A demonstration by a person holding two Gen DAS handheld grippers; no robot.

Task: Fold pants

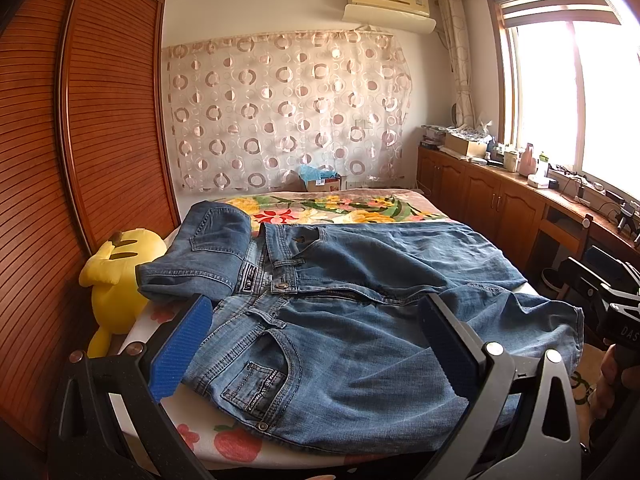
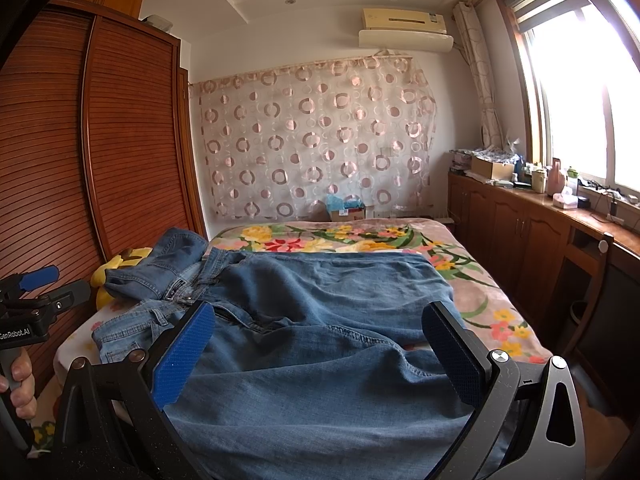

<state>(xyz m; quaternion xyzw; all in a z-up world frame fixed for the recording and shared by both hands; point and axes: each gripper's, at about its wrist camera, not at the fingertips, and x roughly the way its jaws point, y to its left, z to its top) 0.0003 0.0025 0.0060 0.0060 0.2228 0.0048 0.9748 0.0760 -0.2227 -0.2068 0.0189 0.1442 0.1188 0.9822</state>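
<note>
While the jeans (image 1: 360, 312) lie unfolded, left gripper (image 1: 316, 344) and right gripper (image 2: 320, 356) gape wide.

"GenRobot.AI" on left gripper (image 2: 24, 312) body; "DAS" on right gripper (image 1: 618, 320) body; jeans (image 1: 340, 320) labels illegible.

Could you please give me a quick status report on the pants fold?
Left gripper and right gripper open, holding nothing. Blue denim jeans spread unfolded on bed, waistband corner flipped over. Yellow plush toy beside waistband.
</note>
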